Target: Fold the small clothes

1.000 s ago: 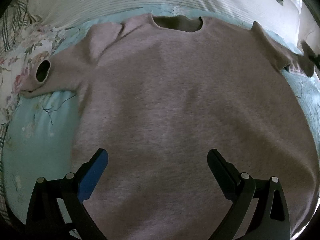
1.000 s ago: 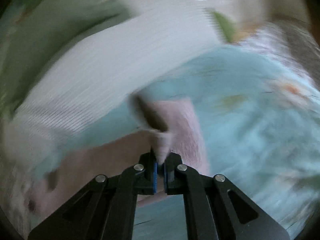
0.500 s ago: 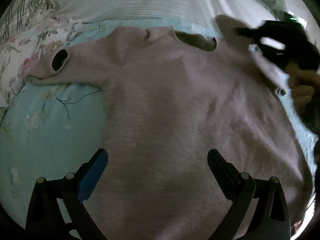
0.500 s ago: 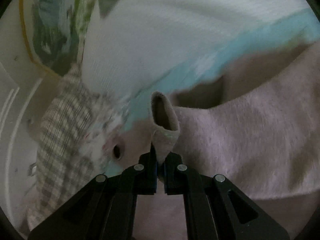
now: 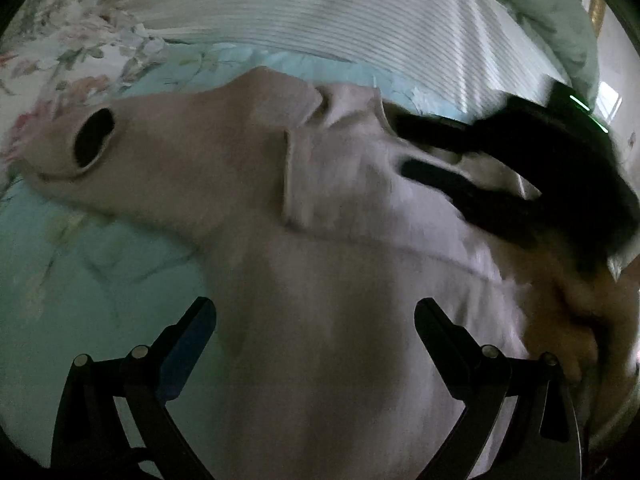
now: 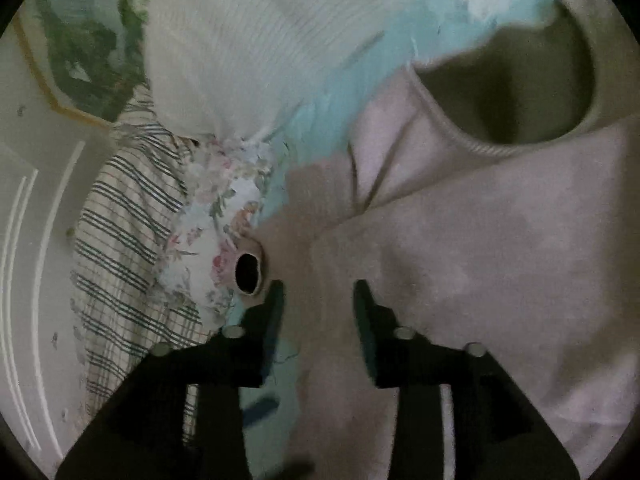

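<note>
A pale pink sweater (image 5: 320,288) lies flat on a light blue floral bedspread (image 5: 100,272). Its left sleeve ends in an open cuff (image 5: 93,137). The right sleeve (image 5: 332,168) lies folded across the chest. My left gripper (image 5: 316,328) is open and empty above the sweater's lower body. My right gripper (image 6: 318,300) is open and empty over the folded sleeve, near the neck opening (image 6: 516,84). The right gripper also shows in the left wrist view (image 5: 404,148), blurred, with the hand that holds it (image 5: 568,320).
A white ribbed pillow (image 5: 340,12) lies just beyond the collar. A plaid cloth (image 6: 120,240) and a floral one (image 6: 216,220) lie past the left cuff (image 6: 248,272). A white wall (image 6: 24,240) stands beyond the bed.
My right gripper carried the right sleeve across the chest, then opened and let it go. The left gripper shifted right and closer, staying open.
</note>
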Motion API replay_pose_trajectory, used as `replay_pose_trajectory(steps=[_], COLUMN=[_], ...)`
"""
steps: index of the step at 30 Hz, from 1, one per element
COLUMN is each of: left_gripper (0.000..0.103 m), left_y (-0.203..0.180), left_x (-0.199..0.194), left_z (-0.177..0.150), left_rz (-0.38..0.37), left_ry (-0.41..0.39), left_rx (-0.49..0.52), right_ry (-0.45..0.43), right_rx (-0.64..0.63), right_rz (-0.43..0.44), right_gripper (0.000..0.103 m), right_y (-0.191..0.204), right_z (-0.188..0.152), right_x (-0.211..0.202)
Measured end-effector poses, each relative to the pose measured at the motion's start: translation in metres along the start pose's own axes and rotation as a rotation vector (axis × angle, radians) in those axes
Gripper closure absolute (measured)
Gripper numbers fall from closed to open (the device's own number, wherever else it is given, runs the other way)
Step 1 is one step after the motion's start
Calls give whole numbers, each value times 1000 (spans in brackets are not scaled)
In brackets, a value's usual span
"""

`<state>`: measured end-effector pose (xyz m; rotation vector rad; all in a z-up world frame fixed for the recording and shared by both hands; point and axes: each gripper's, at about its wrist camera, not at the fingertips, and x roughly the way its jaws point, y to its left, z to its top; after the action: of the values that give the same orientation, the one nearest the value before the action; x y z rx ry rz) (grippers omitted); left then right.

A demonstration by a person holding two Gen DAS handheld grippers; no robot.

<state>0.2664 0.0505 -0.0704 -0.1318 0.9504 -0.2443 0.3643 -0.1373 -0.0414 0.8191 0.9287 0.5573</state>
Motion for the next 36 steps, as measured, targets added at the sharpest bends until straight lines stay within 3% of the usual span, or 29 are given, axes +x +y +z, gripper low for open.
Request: replay_pose_trajectory(steps=[7, 9, 11, 13, 18, 21, 26, 31, 34, 36], left_gripper=[8, 28, 77, 97, 101, 101, 101, 102, 102, 102], left_y=[-2, 1, -3, -7, -6, 13, 35, 43, 51, 50], left_x=[52, 66, 78, 78, 29, 35, 31, 10, -5, -2], left_z=[56, 63, 69, 71, 70, 67, 61, 57, 50, 44], left_rz=[23, 36, 36, 57, 98, 183, 187, 187, 144, 137], left_ry=[21, 34, 48, 24, -156, -140, -167, -238, -288, -271], left_rx=[7, 19, 47, 70, 68, 47, -32, -90, -135, -119], right_ry=[-160, -200, -231, -258, -344, -386, -359, -320, -295, -254], right_rx=[-13, -2, 12, 29, 37, 29, 34, 42, 15, -9], right_rz=[-6, -29, -57, -90, -190, -346, -554, -573, -564, -559], right_gripper=[60, 59, 59, 59, 59, 59, 59, 59, 59, 59], right_y=[-10, -16, -23, -32, -52, -69, -108, -132, -135, -138], right_z=[-13, -19, -25, -28, -29, -17, 20, 52, 62, 66], right_x=[-112, -137, -156, -173, -217, -238, -242, -231, -221, -207])
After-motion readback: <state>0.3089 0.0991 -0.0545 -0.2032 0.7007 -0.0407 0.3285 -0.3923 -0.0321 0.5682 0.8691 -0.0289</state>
